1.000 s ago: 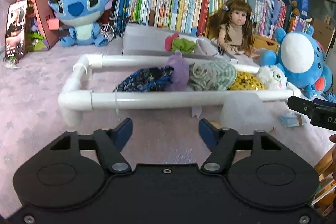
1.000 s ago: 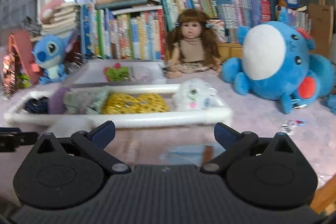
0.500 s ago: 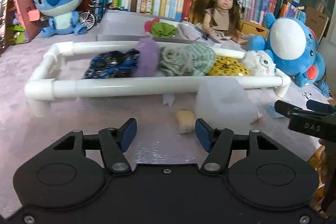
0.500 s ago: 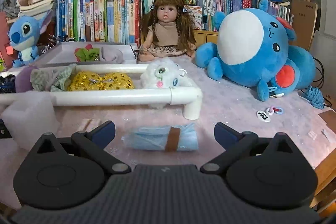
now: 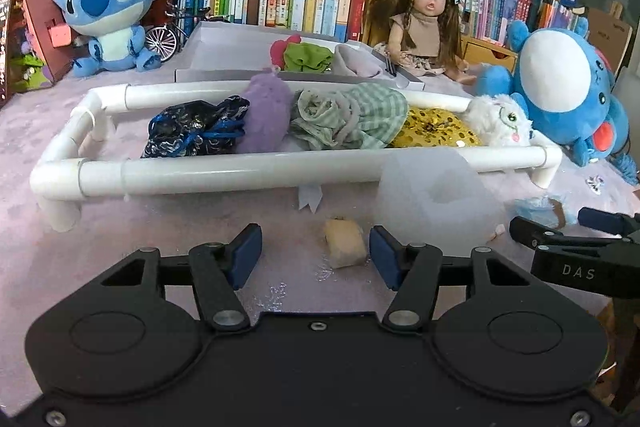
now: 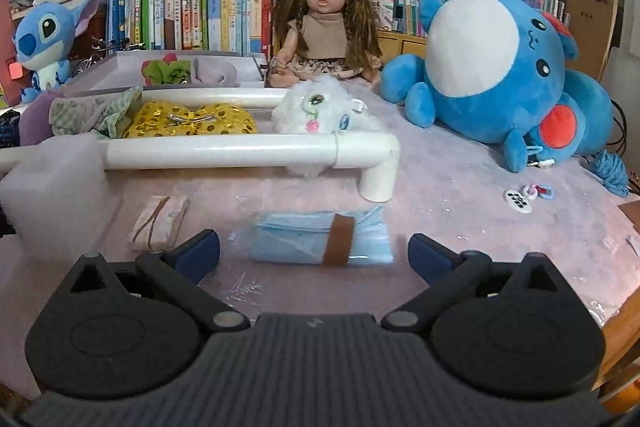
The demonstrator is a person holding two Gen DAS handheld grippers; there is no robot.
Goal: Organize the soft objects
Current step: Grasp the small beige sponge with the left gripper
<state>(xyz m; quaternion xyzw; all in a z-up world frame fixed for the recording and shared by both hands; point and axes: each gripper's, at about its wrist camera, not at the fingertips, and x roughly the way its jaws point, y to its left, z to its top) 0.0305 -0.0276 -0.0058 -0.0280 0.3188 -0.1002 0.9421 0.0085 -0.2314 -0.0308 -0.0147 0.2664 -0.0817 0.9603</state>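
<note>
A white pipe frame [image 5: 224, 171] on the pink table holds a dark blue pouch [image 5: 192, 131], a purple plush [image 5: 266, 115], a green checked cloth [image 5: 352, 115], a gold sequin purse [image 5: 432, 135] and a white fluffy toy [image 5: 500, 123]. My left gripper [image 5: 316, 255] is open, with a small beige sponge [image 5: 346, 243] between its fingers. My right gripper [image 6: 314, 253] is open, just before a blue pack with a brown band [image 6: 320, 237]. A beige packet [image 6: 158, 223] lies to its left. The right gripper also shows in the left wrist view [image 5: 568, 227].
A white foam block [image 5: 432, 199] stands in front of the frame. A grey tray [image 5: 240, 43] with green and grey cloths sits behind it. A Stitch plush [image 5: 108, 11], a doll [image 6: 324, 23], a big blue plush [image 6: 500, 67] and bookshelves line the back.
Both grippers have pulled back and dropped lower toward the table. The beige sponge and the blue pack have come into view between their fingers.
</note>
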